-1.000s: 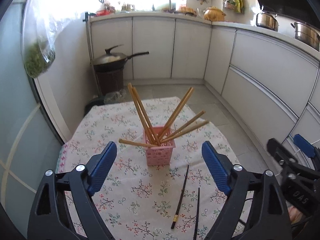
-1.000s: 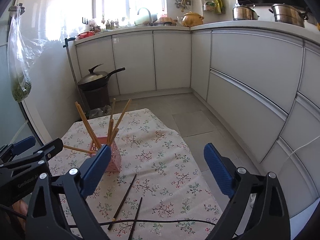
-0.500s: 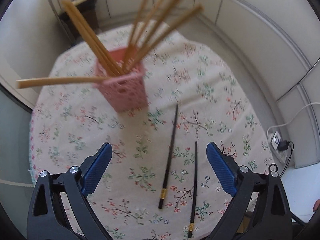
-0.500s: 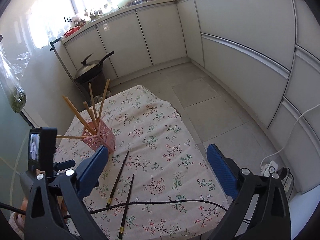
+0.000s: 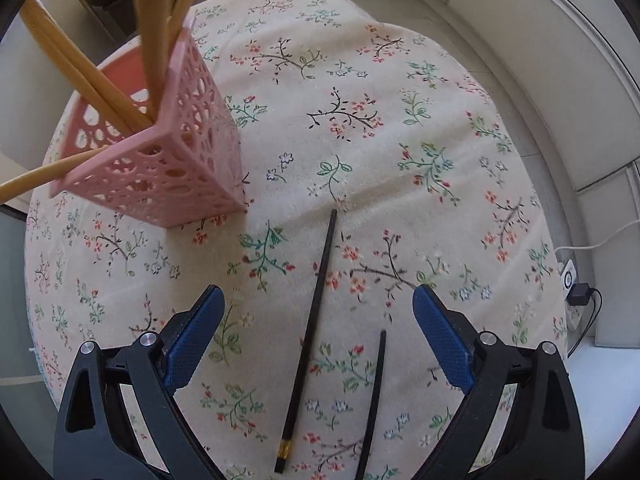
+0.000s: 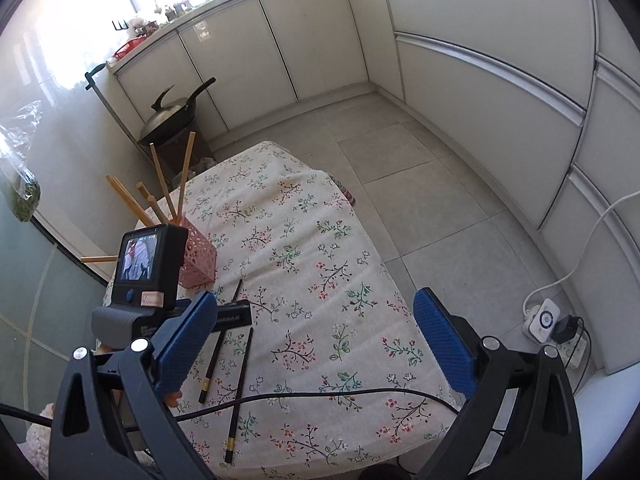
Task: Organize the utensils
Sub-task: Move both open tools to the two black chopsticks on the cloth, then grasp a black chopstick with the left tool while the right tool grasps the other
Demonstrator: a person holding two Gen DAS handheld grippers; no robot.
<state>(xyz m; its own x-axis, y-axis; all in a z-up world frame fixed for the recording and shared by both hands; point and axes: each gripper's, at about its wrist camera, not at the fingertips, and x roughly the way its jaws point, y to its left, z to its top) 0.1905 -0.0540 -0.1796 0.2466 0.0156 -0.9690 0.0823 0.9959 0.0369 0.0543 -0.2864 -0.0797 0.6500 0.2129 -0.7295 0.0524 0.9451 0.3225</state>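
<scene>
The tablecloth (image 5: 400, 128) is matt floral cloth; the pink holder (image 5: 176, 160) looks like perforated plastic, its chopsticks (image 5: 80, 76) pale wood, the black chopsticks (image 5: 316, 308) smooth and dark

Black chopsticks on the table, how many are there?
2. One black chopstick lies on the flowered tablecloth between the left gripper's open fingers; the other lies just right of it. More may be hidden outside the views.

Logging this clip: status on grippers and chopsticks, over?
Left gripper open, low over two black chopsticks on the cloth. Right gripper open, empty. Pink holder has the wooden chopsticks. Cable crosses near edge.
</scene>
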